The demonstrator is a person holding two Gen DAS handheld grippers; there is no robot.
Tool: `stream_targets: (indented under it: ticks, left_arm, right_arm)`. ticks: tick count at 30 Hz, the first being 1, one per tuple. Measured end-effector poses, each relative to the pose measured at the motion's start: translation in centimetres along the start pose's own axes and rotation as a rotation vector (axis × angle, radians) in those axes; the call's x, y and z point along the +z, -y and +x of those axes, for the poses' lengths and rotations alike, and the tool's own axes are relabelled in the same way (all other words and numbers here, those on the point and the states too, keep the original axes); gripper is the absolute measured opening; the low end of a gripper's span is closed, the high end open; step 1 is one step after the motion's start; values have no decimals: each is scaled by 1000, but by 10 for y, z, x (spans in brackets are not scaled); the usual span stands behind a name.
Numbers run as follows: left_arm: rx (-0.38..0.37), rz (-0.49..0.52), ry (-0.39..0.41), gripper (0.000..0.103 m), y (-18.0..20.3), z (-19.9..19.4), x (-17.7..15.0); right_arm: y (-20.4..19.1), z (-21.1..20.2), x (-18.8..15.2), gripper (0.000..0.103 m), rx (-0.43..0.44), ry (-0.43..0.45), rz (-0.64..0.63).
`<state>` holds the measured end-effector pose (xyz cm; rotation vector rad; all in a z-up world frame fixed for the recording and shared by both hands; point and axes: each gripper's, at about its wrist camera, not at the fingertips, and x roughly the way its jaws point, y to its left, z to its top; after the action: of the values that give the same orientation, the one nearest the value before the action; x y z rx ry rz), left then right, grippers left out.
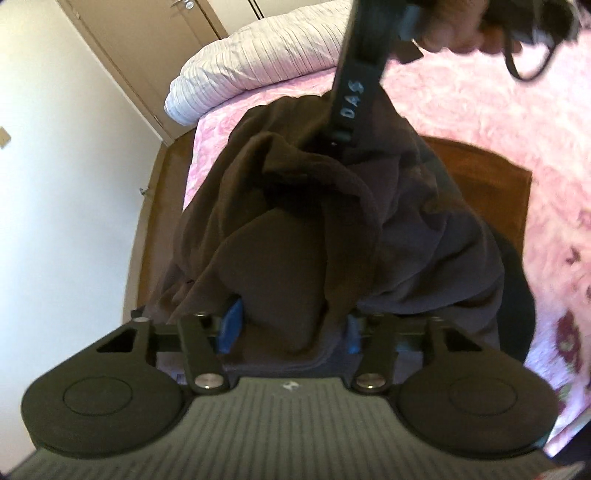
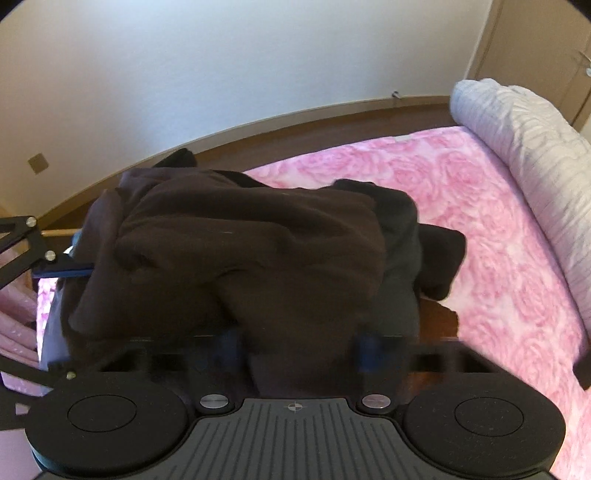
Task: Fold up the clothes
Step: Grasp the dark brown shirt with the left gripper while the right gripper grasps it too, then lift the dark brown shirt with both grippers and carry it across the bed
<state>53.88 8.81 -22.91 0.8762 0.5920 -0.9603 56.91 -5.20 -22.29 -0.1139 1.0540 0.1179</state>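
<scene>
In the left wrist view, the left gripper (image 1: 291, 325) sat at the bottom centre of the frame with its blue pads (image 1: 232, 325) partly closed and a thick bunch of the dark brown garment (image 1: 317, 221) filling the gap between them — the cloth appeared pinched there. The garment rose in heavy folds through the middle of the frame, crumpled and draped. Behind it lay the pink rose-patterned bedspread (image 1: 498, 118), reaching from the upper centre to the right edge. A rolled pale quilt (image 1: 258, 55) lay at the top centre. At the top right, a person's hand (image 1: 454, 26) held the right gripper, whose black body came down into the top of the garment.

In the right wrist view, the right gripper (image 2: 299, 350) was blurred at the lower centre; dark cloth sat between its blue pads (image 2: 364, 350), seemingly gripped. The garment (image 2: 243, 251) spread across the middle of the frame, bunched up over the bedspread (image 2: 498, 240), which filled the right side. The quilt (image 2: 528, 129) ran along the upper right. The left gripper's black linkage and one blue finger (image 2: 62, 273) showed at the left edge, touching the garment's left side. A pale wall (image 2: 221, 66) filled the top — a wooden floor strip (image 2: 332, 125) ran below it.
</scene>
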Motion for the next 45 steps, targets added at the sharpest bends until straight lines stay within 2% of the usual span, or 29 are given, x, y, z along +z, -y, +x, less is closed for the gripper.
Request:
stream_targets:
  ticks: [1, 2, 5, 10, 14, 16, 20, 25, 30, 33, 37, 41, 45]
  left_arm:
    - [-8, -9, 5, 37, -1, -2, 1]
    - [-11, -9, 11, 33, 1, -7, 1]
    - [-3, 0, 37, 14, 3, -18, 1]
    - [60, -24, 116, 11, 1, -53, 10]
    - [50, 7, 201, 10, 26, -90, 38]
    - [22, 27, 240, 10, 49, -109, 57]
    - [-65, 84, 314, 10, 119, -143, 101]
    - [-213, 148, 364, 10, 240, -170, 158]
    - [-410, 169, 380, 10, 372, -176, 210]
    - [-498, 203, 403, 10, 422, -180, 246]
    - [-542, 292, 473, 10, 468, -189, 302]
    - [-514, 385, 578, 10, 481, -204, 356]
    - [-467, 427, 672, 9, 486, -226, 368]
  right_arm:
    - [-3, -1, 0, 30, -11, 5, -11]
    - [-5, -4, 1, 19, -4, 7, -12]
    - [-8, -16, 3, 12, 20, 29, 0]
    - [5, -79, 4, 11, 49, 178, 82]
    - [19, -144, -27, 11, 13, 272, 116]
    - [28, -170, -55, 11, -19, 287, 137]
    - [62, -229, -134, 11, -90, 298, 232]
    - [112, -309, -260, 11, -204, 304, 366]
    - [154, -387, -385, 11, -333, 277, 481]
    - [177, -434, -445, 11, -425, 277, 553]
    - [204, -490, -497, 11, -546, 309, 605]
    - [221, -532, -520, 11, -658, 374, 631]
    - [224, -548, -541, 12, -745, 406, 654]
